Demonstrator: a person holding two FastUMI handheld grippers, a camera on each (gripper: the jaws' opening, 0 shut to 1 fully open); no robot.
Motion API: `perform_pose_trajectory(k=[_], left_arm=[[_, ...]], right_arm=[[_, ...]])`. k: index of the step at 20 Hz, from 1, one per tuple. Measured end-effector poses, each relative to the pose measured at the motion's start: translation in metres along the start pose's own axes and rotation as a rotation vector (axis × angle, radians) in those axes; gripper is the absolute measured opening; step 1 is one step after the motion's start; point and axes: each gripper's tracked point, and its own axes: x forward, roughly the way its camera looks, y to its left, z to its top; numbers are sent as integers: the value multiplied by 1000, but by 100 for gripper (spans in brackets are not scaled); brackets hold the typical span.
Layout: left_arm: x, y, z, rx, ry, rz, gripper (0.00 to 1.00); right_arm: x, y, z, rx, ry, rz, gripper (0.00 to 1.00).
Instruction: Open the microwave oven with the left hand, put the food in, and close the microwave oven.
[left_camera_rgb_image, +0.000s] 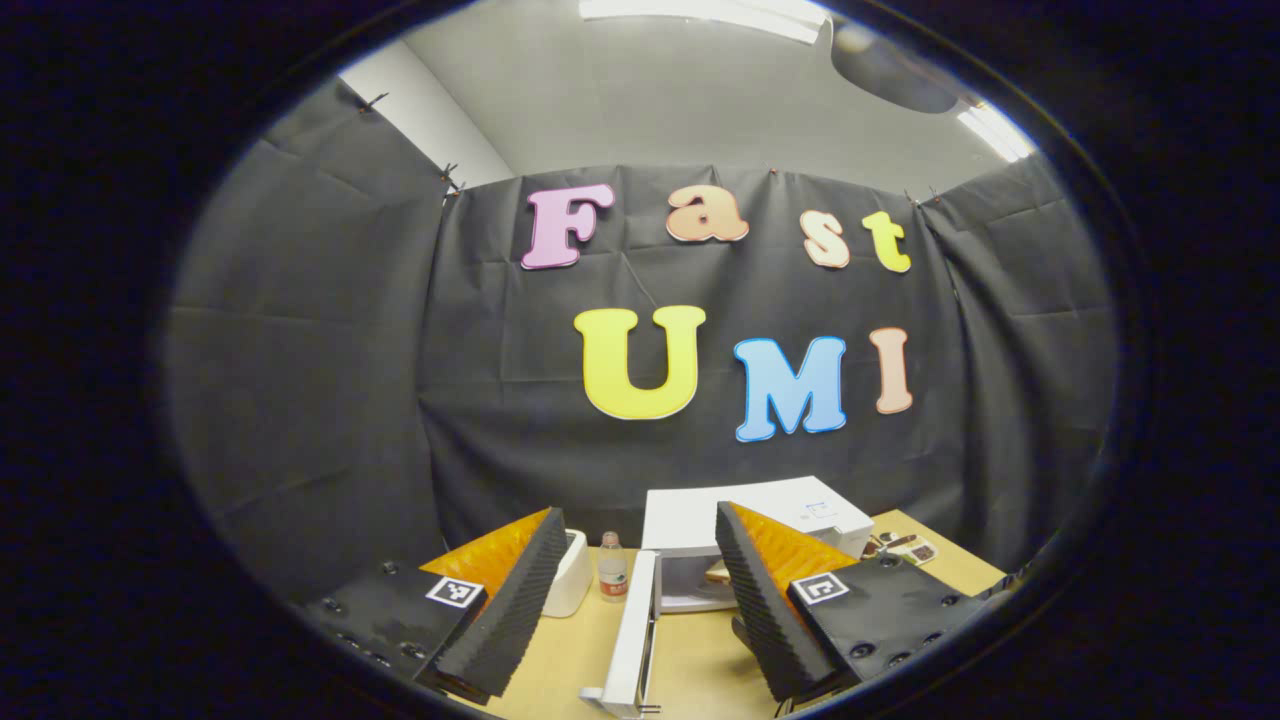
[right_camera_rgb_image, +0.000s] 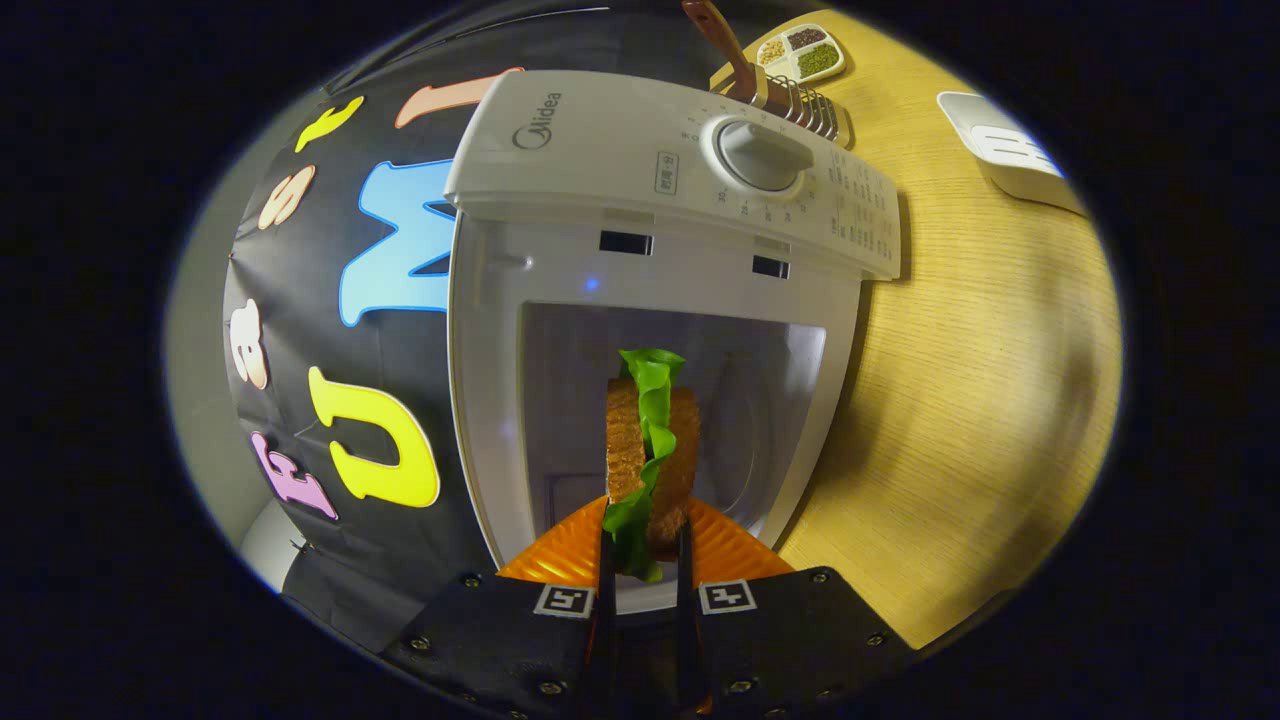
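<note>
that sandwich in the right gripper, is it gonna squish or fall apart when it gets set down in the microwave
Probably soft: the sandwich is bread slices with a loose lettuce leaf hanging out, so it may compress. Held on edge by the right gripper, it could tip or splay once released. It looks light.

Each claw (left_camera_rgb_image: 625, 610) (right_camera_rgb_image: 643, 560) has ribbed wedge fingers on black screw-studded mounts, each mount bearing a square black-and-white marker.
</note>
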Motion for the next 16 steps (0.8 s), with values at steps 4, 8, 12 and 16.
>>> perform_pose_trajectory(k=[4, 8, 12, 16], left_arm=[[8, 2, -5, 6, 30, 10, 94], [10, 9, -13, -10, 47, 35, 94], [8, 20, -25, -41, 73, 64, 95], [16, 19, -26, -79, 67, 46, 95]], right_arm=[[34, -18, -1, 52, -60, -68, 24], [71, -21, -5, 45, -84, -114, 24], [98, -15, -14, 4, -61, -109, 24], [100, -25, -27, -6, -1, -159, 41]])
